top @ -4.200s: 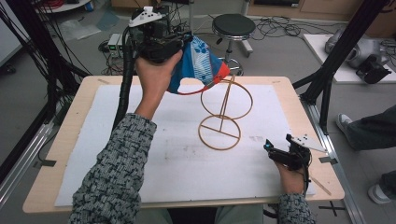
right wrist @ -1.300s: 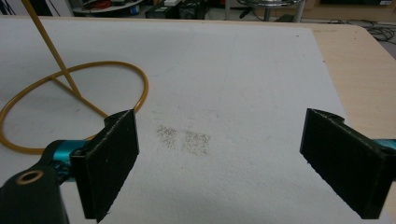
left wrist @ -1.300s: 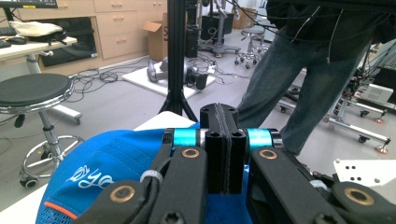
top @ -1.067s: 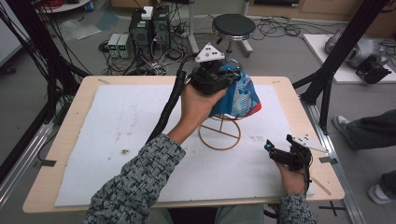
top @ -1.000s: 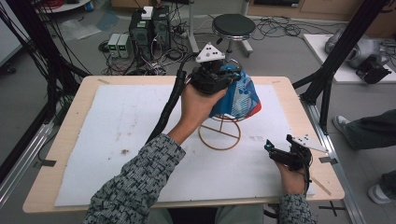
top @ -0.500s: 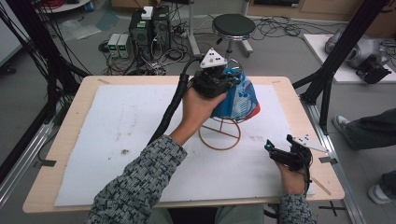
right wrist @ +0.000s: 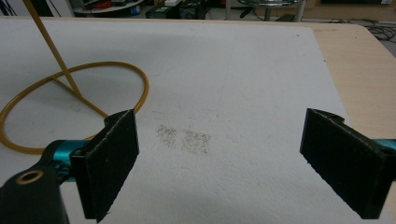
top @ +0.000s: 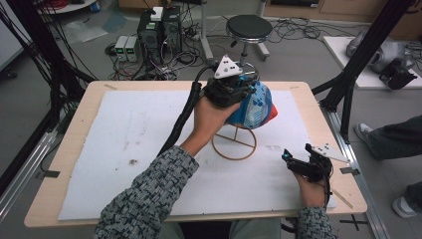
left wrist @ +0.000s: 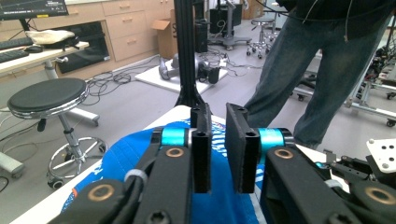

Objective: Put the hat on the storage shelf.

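Counter (top: pixel 124 99): white sheet, gold wire stand (top: pixel 234 144) upon it.
Cap (top: pixel 251 107): on the stand, directly beneath the left fingers (left wrist: pixel 243 149).
Left gripper (left wrist: pixel 218 149): just opening, slightly parted, gripping nothing.
Right gripper (right wrist: pixel 219 163): released, well apart.

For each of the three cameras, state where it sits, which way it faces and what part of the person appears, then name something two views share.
High view: above the person's side, looking forward and down on the table; both forearms, left tool and right tool.
Left gripper view: on the left tool, looking over the blue cap toward a stool; its jaws slightly apart, having just been opening.
Right gripper view: on the right tool, facing the white mat; jaws wide.
Shared: the wire stand.
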A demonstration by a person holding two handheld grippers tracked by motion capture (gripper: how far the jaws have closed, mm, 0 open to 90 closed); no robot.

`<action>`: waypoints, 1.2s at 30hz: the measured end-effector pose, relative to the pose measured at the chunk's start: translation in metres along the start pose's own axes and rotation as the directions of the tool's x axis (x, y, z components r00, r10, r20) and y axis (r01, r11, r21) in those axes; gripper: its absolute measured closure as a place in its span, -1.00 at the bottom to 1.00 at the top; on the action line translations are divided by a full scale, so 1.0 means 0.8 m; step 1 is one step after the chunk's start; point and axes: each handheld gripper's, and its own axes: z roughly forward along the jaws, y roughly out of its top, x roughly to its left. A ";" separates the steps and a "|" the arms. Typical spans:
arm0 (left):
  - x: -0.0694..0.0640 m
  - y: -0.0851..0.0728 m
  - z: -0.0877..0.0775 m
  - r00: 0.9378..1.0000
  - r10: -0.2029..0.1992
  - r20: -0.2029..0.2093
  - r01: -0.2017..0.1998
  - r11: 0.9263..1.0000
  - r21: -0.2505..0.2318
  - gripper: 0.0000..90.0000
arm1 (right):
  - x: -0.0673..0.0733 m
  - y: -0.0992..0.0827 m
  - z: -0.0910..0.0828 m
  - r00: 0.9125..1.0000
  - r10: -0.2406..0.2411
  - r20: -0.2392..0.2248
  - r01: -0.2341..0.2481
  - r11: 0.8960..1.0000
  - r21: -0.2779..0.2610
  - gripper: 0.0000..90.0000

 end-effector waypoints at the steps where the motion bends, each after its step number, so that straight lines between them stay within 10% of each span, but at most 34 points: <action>1: 0.000 0.000 -0.001 1.000 0.000 0.000 0.000 1.000 -0.002 0.76 | 0.000 0.000 0.000 1.000 0.001 0.000 -0.001 1.000 0.000 -0.76; 19: 0.041 -0.015 -0.059 0.994 0.023 -0.110 -0.029 0.998 -0.056 0.32 | 0.001 0.000 0.001 1.000 -0.008 0.003 0.008 1.000 0.002 -0.76; 36: 0.099 -0.074 -0.174 0.953 -0.050 -0.298 0.023 0.996 -0.091 -0.03 | 0.003 0.003 0.004 1.000 -0.012 0.007 0.012 1.000 0.000 -0.76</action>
